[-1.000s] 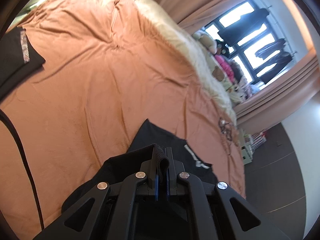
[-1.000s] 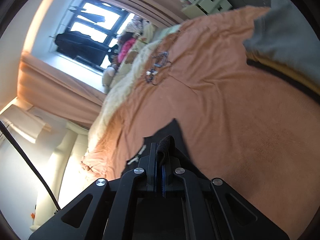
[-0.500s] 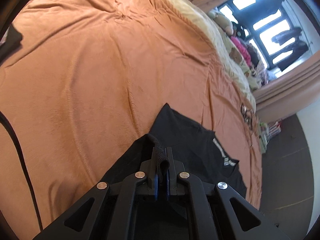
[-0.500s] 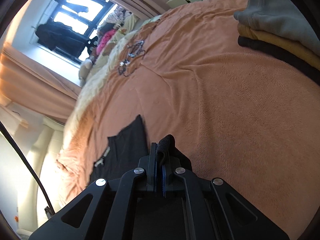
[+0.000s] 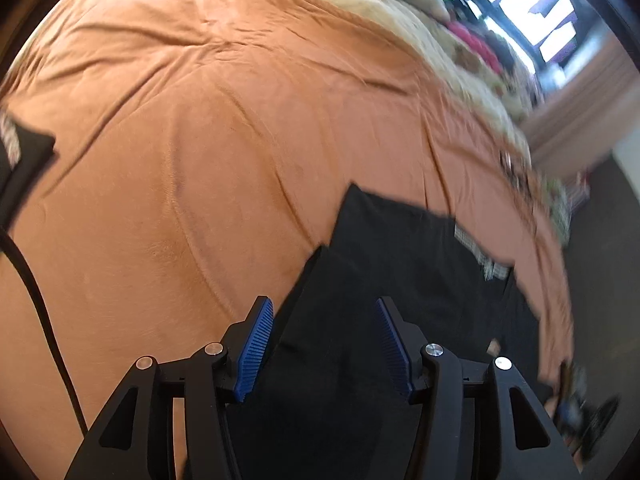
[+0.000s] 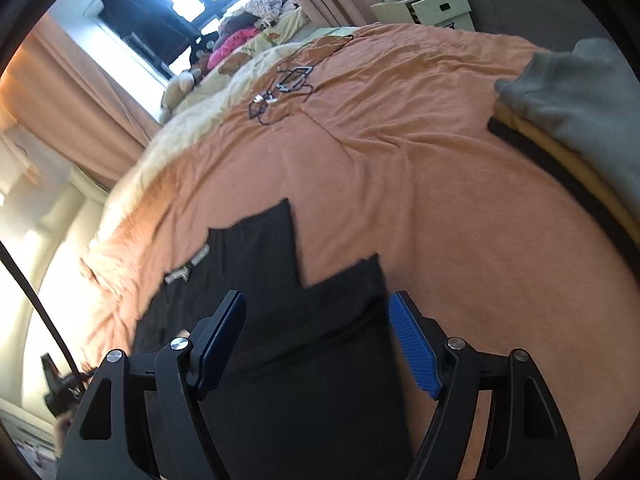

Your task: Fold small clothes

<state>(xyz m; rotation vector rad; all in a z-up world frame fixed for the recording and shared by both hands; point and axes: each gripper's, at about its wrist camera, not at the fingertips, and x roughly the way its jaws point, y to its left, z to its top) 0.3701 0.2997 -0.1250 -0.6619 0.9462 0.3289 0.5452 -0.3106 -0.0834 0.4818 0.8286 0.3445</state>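
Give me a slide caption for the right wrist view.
Right gripper, jaws opening, above a black garment laid on an orange bedspread.

black garment (image 5: 384, 280) flat on orange bedspread (image 5: 180, 140); partly folded

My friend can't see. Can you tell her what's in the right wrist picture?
A black cotton garment lies flat on an orange bedspread, and the right gripper hovers over it, jaws opening, blue pads clear of the cloth. A stack of folded grey, yellow and black clothes sits at the right edge.
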